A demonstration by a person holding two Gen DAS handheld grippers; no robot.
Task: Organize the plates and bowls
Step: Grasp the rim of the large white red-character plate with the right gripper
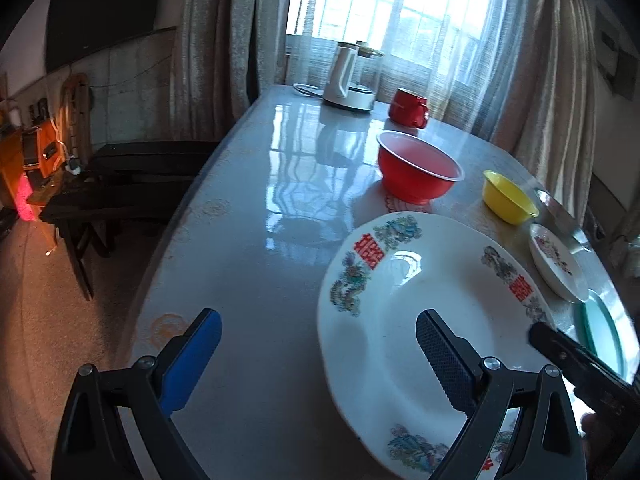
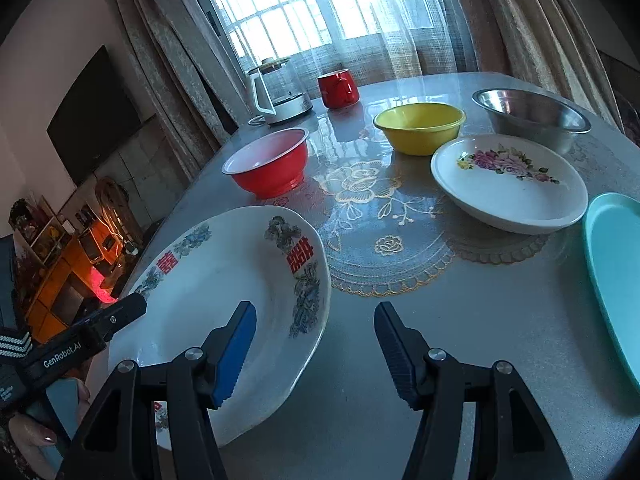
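Observation:
A large white plate with red characters [image 1: 420,312] [image 2: 224,292] lies on the table at the near edge. My left gripper [image 1: 318,330] is open, its right finger over the plate's near part and its left finger off the plate. My right gripper [image 2: 314,326] is open, straddling the plate's right rim. A red bowl [image 1: 418,170] [image 2: 268,164], a yellow bowl [image 1: 508,196] [image 2: 420,126], a white flowered plate [image 1: 556,262] [image 2: 508,184], a steel bowl [image 2: 532,116] and a teal plate [image 1: 602,330] [image 2: 616,272] stand beyond.
A glass kettle [image 1: 352,76] [image 2: 280,92] and a red mug [image 1: 410,108] [image 2: 338,84] stand at the far end by the curtained window. A lace mat [image 2: 384,236] lies under the table cover. Dark benches [image 1: 120,184] stand left of the table.

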